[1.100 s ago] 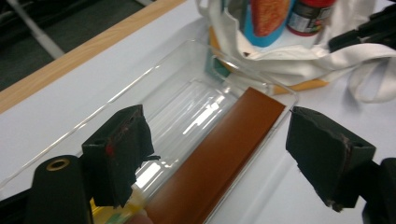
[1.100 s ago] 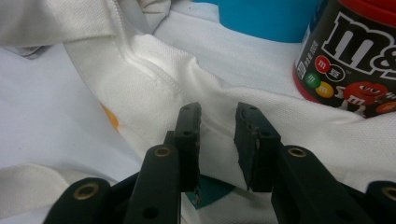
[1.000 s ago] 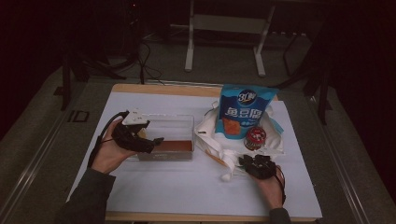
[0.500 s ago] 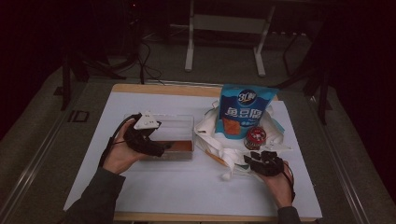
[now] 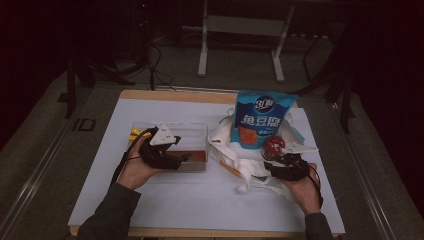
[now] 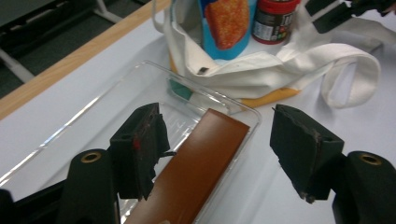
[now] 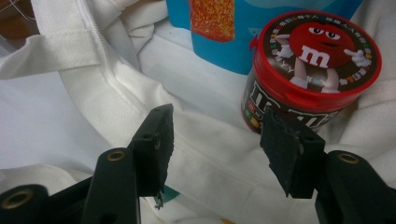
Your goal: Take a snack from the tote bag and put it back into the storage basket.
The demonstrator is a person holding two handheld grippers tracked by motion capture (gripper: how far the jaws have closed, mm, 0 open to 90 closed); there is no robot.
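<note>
Overhead, on the white surface [image 5: 200, 200]: clear tray [image 5: 192, 131] beside white tote bag [image 5: 235, 145], blue snack pouch [image 5: 264, 120] standing on it, red candy tub [image 5: 274, 145] at its foot. Left tongs [image 6: 219, 140]: just been closing, unclenched, brown bar [image 6: 201, 163] in the tray between the jaws, untouched. Right tongs [image 7: 215, 149]: just been opening, released above bag cloth, tub just beyond the right jaw.
</note>
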